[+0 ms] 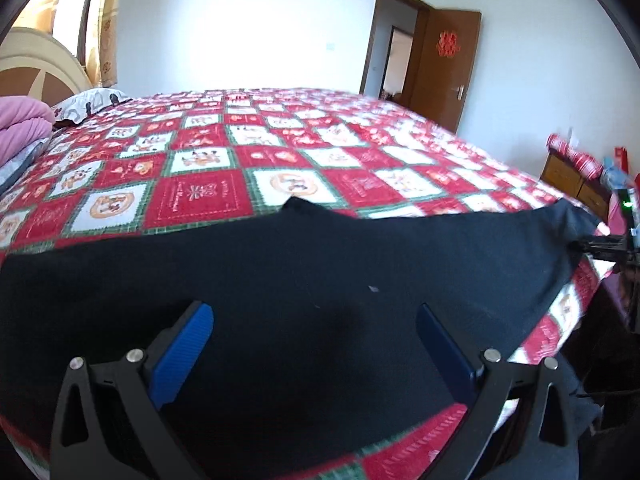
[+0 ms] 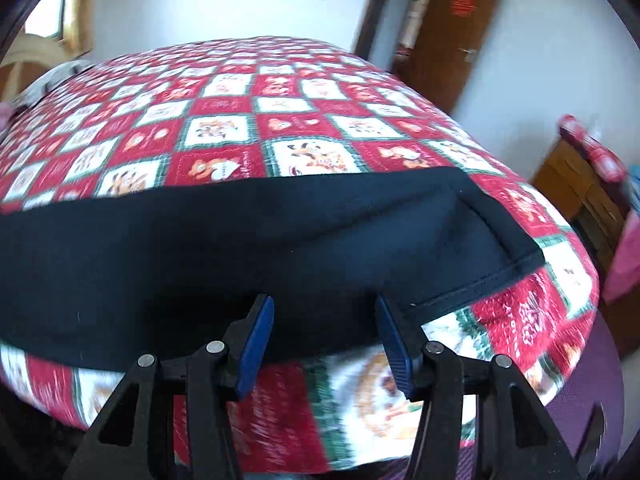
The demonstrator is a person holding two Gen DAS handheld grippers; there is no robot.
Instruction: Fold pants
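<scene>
I see the black pants (image 2: pixel 248 248) flat across the bed (image 2: pixel 224 104); my left gripper (image 1: pixel 316 320) and right gripper (image 2: pixel 325 312) both hang above them, jaws apart, empty.

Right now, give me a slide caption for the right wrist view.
Open right gripper poised over black pants laid flat on a red checked bedspread.

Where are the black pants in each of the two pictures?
Left wrist view: the black pants spread across the lower half, on the checked bedspread, under the open left gripper.
Right wrist view: the pants lie as a band across the middle, with a hemmed end at the right, just beyond the open right gripper.
Shared landmark: the brown door with a red decoration, upper right in both.
</scene>
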